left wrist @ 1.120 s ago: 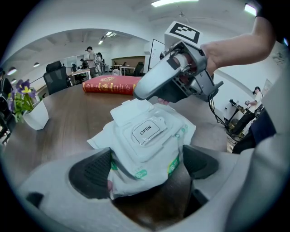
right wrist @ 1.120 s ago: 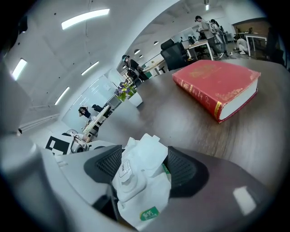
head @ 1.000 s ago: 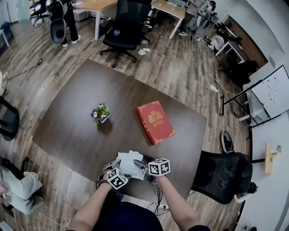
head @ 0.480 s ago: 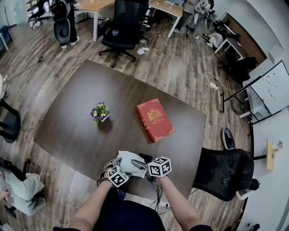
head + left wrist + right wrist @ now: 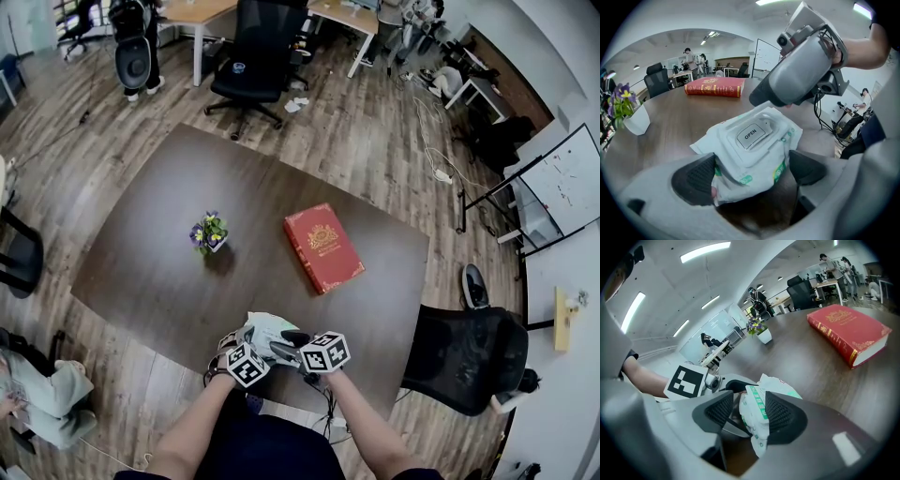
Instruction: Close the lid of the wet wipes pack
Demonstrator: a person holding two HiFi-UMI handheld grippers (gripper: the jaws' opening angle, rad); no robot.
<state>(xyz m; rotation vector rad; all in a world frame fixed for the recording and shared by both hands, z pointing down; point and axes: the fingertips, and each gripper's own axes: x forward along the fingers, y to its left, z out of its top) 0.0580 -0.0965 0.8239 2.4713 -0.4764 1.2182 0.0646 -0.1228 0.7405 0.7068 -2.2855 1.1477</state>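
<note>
Lid (image 5: 751, 133) now shut; left tool (image 5: 750, 172) clamps wet wipes pack (image 5: 761, 161), right tool (image 5: 749, 416) closing around it.

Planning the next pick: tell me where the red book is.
In the head view the red book lies flat on the dark table, right of the flower pot and beyond the wet wipes pack.

Open-plan office. It had a wood-plank floor (image 5: 366, 141) and a big dark table (image 5: 141, 262) mid-frame. Black swivel chairs (image 5: 258, 56) stood at top centre, light desks (image 5: 192, 11) along the top edge, a whiteboard (image 5: 562, 192) at right. Cables (image 5: 436, 159) lay on the floor. Strip lights (image 5: 705, 251) ran across the ceiling; people (image 5: 688, 52) stood by desks, upper left of the left gripper view.
</note>
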